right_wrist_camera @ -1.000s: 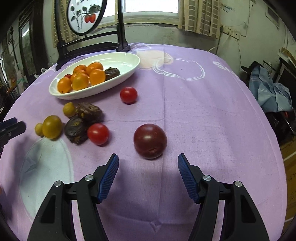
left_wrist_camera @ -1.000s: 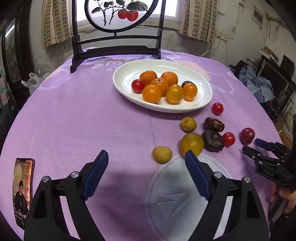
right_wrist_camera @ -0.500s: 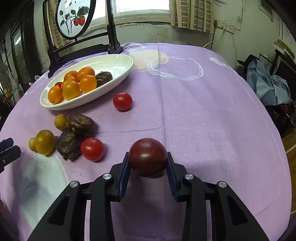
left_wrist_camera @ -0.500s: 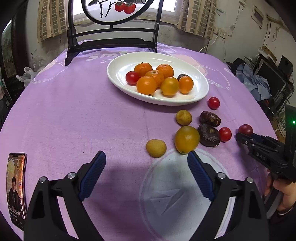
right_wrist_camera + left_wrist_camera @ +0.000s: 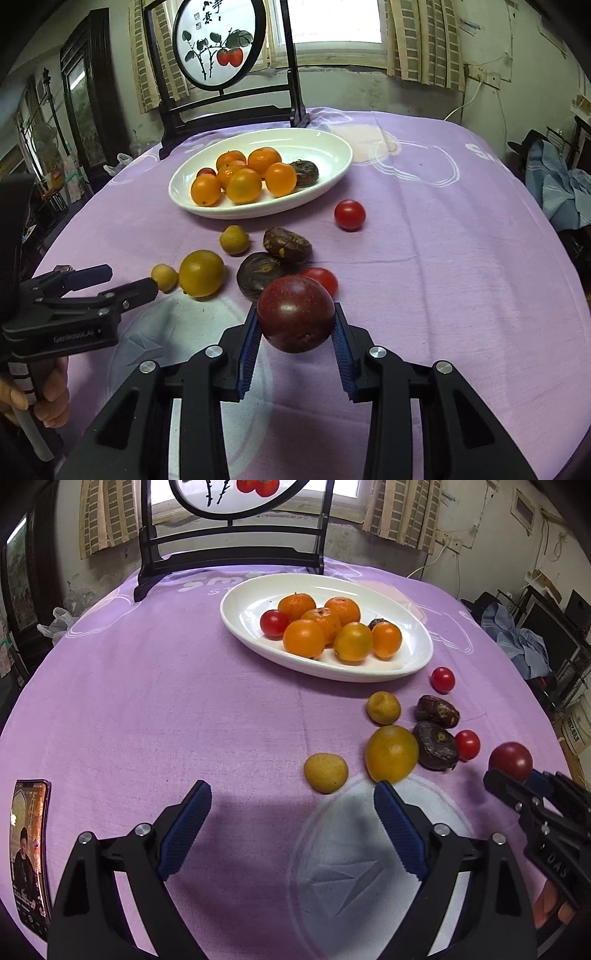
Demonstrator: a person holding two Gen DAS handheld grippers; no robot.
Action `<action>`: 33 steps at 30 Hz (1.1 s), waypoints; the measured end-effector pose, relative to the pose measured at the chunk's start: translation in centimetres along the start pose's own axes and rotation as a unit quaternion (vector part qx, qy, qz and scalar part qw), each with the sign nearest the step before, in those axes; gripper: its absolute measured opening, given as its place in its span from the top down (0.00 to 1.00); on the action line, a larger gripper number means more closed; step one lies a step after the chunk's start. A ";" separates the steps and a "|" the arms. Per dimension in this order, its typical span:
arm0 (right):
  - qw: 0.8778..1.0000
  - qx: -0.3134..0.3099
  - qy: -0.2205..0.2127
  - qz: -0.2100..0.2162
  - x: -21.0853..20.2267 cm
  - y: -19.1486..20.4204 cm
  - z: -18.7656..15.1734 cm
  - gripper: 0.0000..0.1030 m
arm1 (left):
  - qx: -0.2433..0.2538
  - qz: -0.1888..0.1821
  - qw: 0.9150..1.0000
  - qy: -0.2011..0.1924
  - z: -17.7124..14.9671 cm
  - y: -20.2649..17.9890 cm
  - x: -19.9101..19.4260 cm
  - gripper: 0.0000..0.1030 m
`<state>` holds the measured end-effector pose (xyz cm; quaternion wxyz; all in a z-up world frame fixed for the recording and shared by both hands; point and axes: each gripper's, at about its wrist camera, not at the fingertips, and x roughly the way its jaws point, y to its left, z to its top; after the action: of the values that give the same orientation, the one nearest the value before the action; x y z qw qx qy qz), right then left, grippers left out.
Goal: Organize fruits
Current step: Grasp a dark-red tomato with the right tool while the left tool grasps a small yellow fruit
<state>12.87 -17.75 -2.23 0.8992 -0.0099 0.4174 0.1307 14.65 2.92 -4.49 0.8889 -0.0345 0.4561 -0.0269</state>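
The right gripper [image 5: 295, 325] is clamped on the dark red plum [image 5: 295, 314], holding it clear of the purple tablecloth [image 5: 443, 258], near the loose fruits. The left gripper [image 5: 291, 823] hangs with jaws apart and empty, just short of the small yellow fruit [image 5: 325, 772].

Window [image 5: 332, 29] daylight (perhaps overexposed), soft shadows, fisheye-warped edges.

Round table under purple cloth [image 5: 155, 709], white oval dish [image 5: 413, 642] of oranges at upper centre, loose fruits at centre right: three yellow, two dark brown, two red tomatoes, phone [image 5: 29, 853] at lower left edge
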 end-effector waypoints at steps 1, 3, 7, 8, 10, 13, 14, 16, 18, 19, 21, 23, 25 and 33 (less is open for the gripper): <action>1.000 0.003 0.003 0.003 0.2 -0.1 -0.1 0.63 | 0.000 0.001 1.000 0.001 0.0 0.0 0.2 0.15; 1.000 0.006 0.006 0.005 0.5 -0.3 -0.3 0.63 | 0.001 0.001 1.000 0.005 -0.1 0.0 0.5 0.17; 1.000 0.003 -0.001 0.007 0.4 -0.6 -0.5 0.63 | 0.008 0.004 1.000 0.014 -0.2 -0.2 1.2 0.20; 1.000 0.003 -0.001 0.009 0.5 -0.7 -0.5 0.63 | 0.009 0.004 1.000 0.015 -0.2 -0.3 1.3 0.23; 1.000 0.001 0.003 0.011 0.7 -0.8 -0.6 0.63 | 0.013 0.002 1.000 0.017 -0.2 -0.4 1.6 0.29; 1.000 -0.002 0.006 0.015 0.9 -0.8 -0.5 0.63 | 0.023 0.005 1.000 0.010 -0.2 -0.8 2.1 0.38; 1.000 -0.002 0.006 0.017 0.9 -0.8 -0.5 0.63 | 0.027 0.003 1.000 0.007 -0.1 -1.0 2.2 0.45; 1.000 -0.007 0.004 0.024 0.7 -0.5 -0.4 0.63 | 0.033 0.000 0.999 0.001 0.0 -1.3 2.2 0.51; 0.999 -0.012 0.004 0.030 0.7 -0.2 -0.4 0.63 | 0.044 -0.008 0.999 -0.006 -0.2 -1.8 2.1 0.72; 0.999 -0.014 0.005 0.033 0.7 -0.1 -0.4 0.63 | 0.052 -0.012 0.999 -0.010 -0.3 -2.1 2.0 0.73; 0.999 -0.016 0.008 0.036 0.9 0.0 -0.4 0.63 | 0.068 0.013 0.997 -0.021 -0.4 -2.7 1.8 0.73; 0.999 -0.018 0.015 0.040 1.2 0.2 -0.4 0.63 | 0.065 0.012 0.998 -0.022 -0.3 -2.5 1.7 0.73; 0.999 -0.022 0.017 0.042 1.3 0.5 -0.4 0.63 | 0.050 0.002 0.999 -0.017 -0.1 -2.1 1.7 0.73; 0.999 -0.022 0.011 0.041 1.1 0.4 -0.3 0.63 | 0.045 -0.011 0.999 -0.015 -0.2 -1.9 1.4 0.73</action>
<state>13.22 -17.12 -3.19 0.8880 -0.0142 0.4243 0.1766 15.30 0.94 -5.59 0.8958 0.0003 0.4407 -0.0572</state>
